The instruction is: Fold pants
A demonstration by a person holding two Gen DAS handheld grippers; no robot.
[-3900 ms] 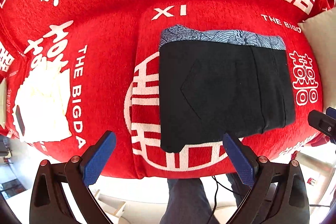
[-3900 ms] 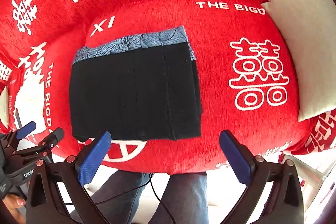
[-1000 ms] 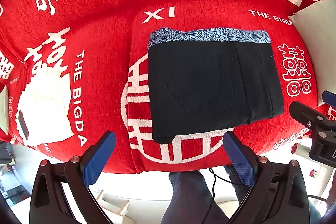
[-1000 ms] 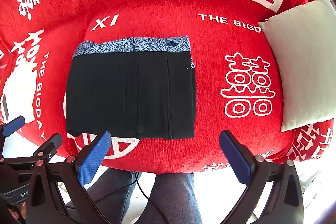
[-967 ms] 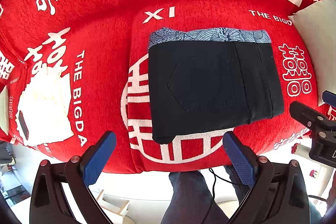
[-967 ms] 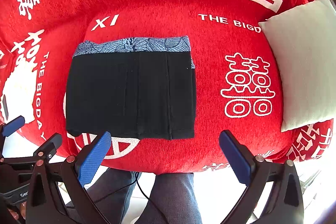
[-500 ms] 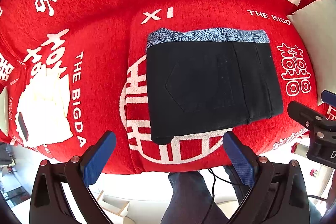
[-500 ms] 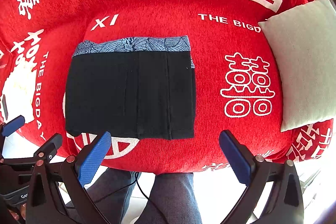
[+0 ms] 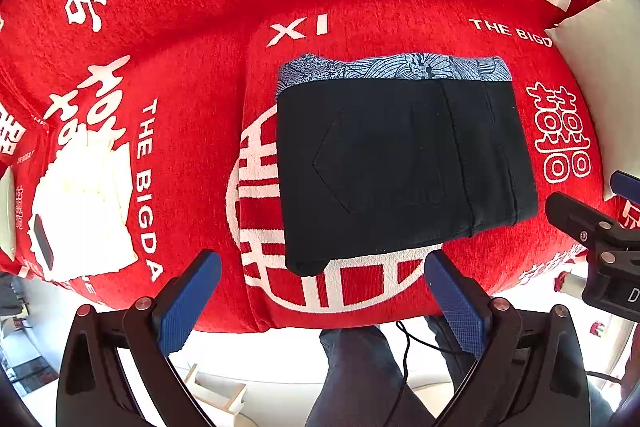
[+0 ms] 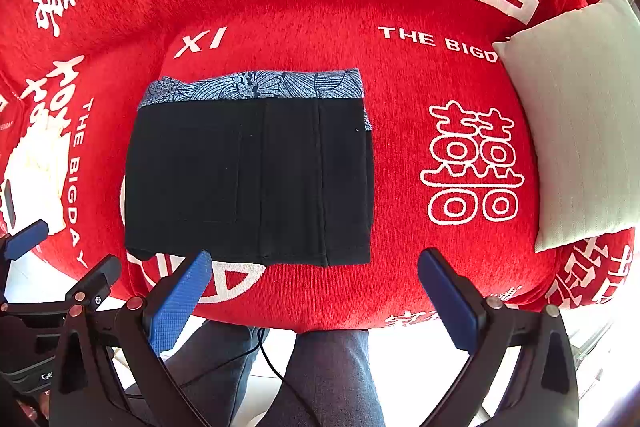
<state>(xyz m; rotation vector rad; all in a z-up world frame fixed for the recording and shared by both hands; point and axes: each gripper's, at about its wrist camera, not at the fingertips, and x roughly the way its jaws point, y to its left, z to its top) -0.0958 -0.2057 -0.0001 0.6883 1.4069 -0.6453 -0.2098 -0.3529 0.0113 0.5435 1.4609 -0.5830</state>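
Observation:
The black pants (image 9: 404, 167) lie folded into a flat rectangle on the red sofa seat (image 9: 192, 75), a pocket showing on top. A blue patterned cloth (image 9: 392, 71) peeks out along their far edge. The right wrist view shows the same black pants (image 10: 248, 183) and patterned cloth (image 10: 256, 85). My left gripper (image 9: 320, 291) hangs open over the seat's front edge, near the pants' near hem, touching nothing. My right gripper (image 10: 312, 291) is open too, just off the pants' near right corner, holding nothing.
A pale cushion (image 10: 576, 123) leans at the right end of the sofa. A stack of white cloth (image 9: 80, 211) with a dark phone-like object (image 9: 42, 243) on it lies at the left. A person's legs (image 10: 328, 379) and a cable stand below the seat edge.
Both grippers have drawn back slightly from the sofa since 3.9 s ago, so the folded pants look smaller; over the last second almost nothing has moved. The pants lie as before.

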